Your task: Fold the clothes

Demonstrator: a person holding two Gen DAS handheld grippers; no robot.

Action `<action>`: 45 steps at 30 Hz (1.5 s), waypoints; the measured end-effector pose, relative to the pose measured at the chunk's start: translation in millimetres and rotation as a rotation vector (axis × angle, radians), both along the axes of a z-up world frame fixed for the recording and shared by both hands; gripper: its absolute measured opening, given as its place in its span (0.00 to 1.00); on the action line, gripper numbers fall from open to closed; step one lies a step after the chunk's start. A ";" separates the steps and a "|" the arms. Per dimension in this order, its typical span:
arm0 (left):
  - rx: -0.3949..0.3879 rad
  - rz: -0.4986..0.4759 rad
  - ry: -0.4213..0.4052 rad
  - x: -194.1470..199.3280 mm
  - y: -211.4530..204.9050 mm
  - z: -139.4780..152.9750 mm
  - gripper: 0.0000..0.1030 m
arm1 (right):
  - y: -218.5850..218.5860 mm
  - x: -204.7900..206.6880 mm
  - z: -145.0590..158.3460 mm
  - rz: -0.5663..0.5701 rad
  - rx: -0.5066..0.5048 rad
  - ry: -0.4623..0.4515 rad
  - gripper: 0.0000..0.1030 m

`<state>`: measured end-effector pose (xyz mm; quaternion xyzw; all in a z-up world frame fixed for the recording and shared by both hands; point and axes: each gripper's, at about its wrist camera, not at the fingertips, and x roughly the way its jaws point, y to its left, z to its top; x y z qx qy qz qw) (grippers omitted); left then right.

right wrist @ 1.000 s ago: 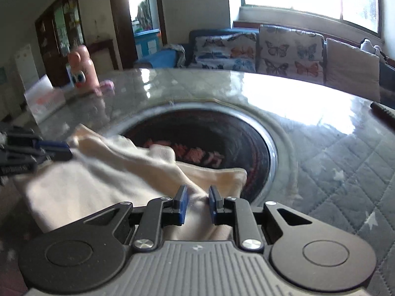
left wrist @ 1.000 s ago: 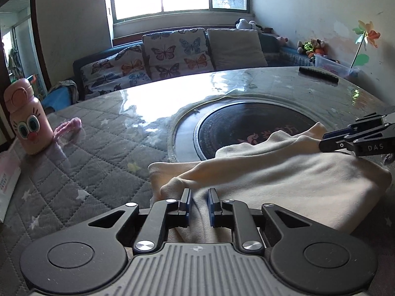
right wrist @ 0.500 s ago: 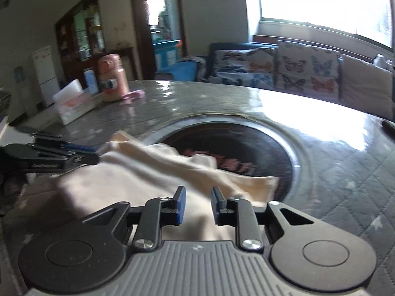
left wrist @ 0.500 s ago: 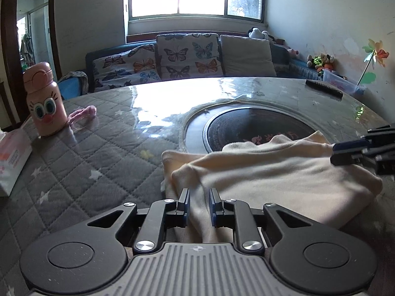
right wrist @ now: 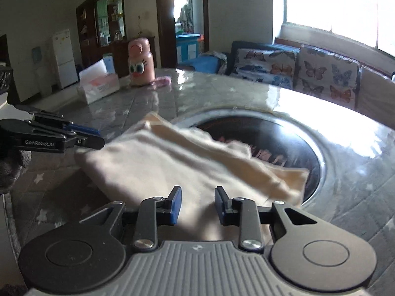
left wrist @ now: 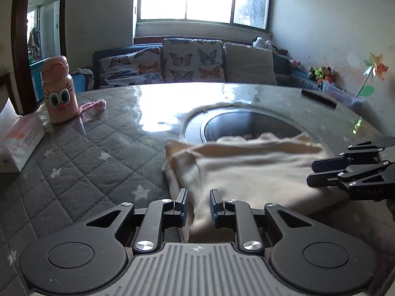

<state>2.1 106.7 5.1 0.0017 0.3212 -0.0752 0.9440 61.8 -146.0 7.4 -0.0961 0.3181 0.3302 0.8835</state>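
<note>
A cream garment [left wrist: 249,170] lies folded on the round table, its far edge over the dark central recess [left wrist: 249,125]; it also shows in the right wrist view [right wrist: 177,165]. My left gripper [left wrist: 198,204] is open, its jaws a small way apart over the garment's near left edge, holding nothing. My right gripper [right wrist: 197,204] is open at the garment's near right side, holding nothing. Each gripper shows in the other's view: the right [left wrist: 321,172] at the garment's right edge, the left [right wrist: 86,138] at its left corner.
A pink cartoon bottle [left wrist: 59,91] and a pink cord [left wrist: 93,104] stand at the table's far left, a tissue box [left wrist: 19,143] at the left edge. A black remote [left wrist: 318,97] lies far right. A sofa with butterfly cushions [left wrist: 190,64] is behind.
Both grippers have opened and let go of the garment, which now lies on the table. Both have drawn back and risen a little.
</note>
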 end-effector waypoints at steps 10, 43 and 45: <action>0.010 0.026 0.008 -10.0 4.1 -3.3 0.26 | 16.9 -16.9 12.3 0.063 0.002 -0.048 0.33; -0.096 0.156 0.036 -1.1 26.7 9.6 0.88 | 129.9 -56.4 -5.6 0.371 -0.200 -0.167 0.46; -0.111 0.160 0.041 1.0 28.0 10.1 0.88 | 131.7 -56.9 -8.1 0.370 -0.212 -0.175 0.46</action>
